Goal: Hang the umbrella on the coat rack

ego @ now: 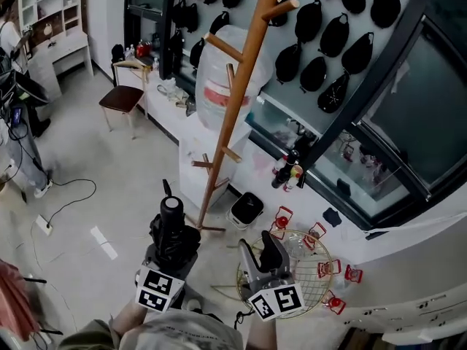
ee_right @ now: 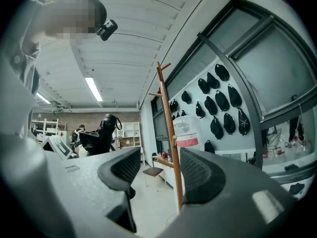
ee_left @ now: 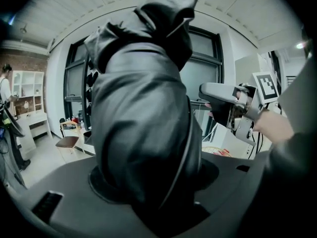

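Umbrella (ego: 174,233): black, folded, canopy bunched. It is carried upright in the left tongs (ego: 172,254), off the floor and low in front of the person. The left tongs pinch the umbrella around the bundled cloth, which leaves the upper end and what looks like a small strap (ego: 167,189) free. Judgement: that free end is the part meant for a peg. In the left gripper view the cloth (ee_left: 143,113) fills the whole gap between the jaws.

Right tongs (ego: 263,257): spread, nothing between the pads (ee_right: 124,167) but open air, with the rack far behind. They are held alongside, probably in reserve to guide the strap.

Wire basket (ego: 314,297): on the floor, below the right tongs in the head view. It seems to play no part in this.

Coat rack (ego: 235,111): wooden pole with pegs (ego: 223,47) angled upward, so a strap should not slide off. It stands well apart from the umbrella, and the hanging is not yet done.

Beyond the rack, black bags (ego: 330,33) hang on the wall.
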Demonstrator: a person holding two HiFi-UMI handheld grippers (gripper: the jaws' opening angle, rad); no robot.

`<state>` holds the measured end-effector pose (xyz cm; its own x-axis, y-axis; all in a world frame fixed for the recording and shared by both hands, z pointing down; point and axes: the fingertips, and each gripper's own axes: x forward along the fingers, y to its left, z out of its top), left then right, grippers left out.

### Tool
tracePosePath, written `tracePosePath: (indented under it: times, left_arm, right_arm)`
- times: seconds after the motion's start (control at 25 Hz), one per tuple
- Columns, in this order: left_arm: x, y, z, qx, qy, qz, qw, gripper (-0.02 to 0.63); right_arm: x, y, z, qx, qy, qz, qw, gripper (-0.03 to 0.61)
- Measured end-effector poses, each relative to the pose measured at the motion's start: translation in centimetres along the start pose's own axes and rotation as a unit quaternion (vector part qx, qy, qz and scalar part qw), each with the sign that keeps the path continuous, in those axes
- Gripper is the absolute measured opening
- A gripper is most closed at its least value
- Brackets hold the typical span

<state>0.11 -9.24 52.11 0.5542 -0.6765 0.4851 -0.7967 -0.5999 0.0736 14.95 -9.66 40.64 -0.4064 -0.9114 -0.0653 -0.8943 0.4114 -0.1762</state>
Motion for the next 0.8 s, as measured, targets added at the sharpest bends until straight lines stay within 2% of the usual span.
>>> tracePosePath:
  times: [0.16, 0.4, 0.6, 0.8]
  left_arm:
    - [2.2, 2.3, 2.0, 0.028, -0.002, -0.037, 0.9989, 0.272]
    - [5.2, 4.9, 3.3, 0.074, -0.001, -0.114, 0.9907, 0.272]
    - [6.9, 5.4, 3.5, 0.111, 0.009, -0.187, 0.9761, 0.272]
    - [7.9, 4.3, 2.4, 0.144, 0.025, -0.259, 0.9549, 0.272]
  right_arm:
    - [3.5, 0.7, 0.1, 0.003, -0.002, 0.005, 1.000, 0.238]
    - [7.9, 3.0, -0.6, 0.038, 0.006, 0.051, 0.998, 0.238]
    - [10.5, 5.0, -1.3, 0.058, 0.019, 0.087, 0.994, 0.238]
    - [11.6, 6.3, -2.2, 0.069, 0.048, 0.126, 0.989, 0.238]
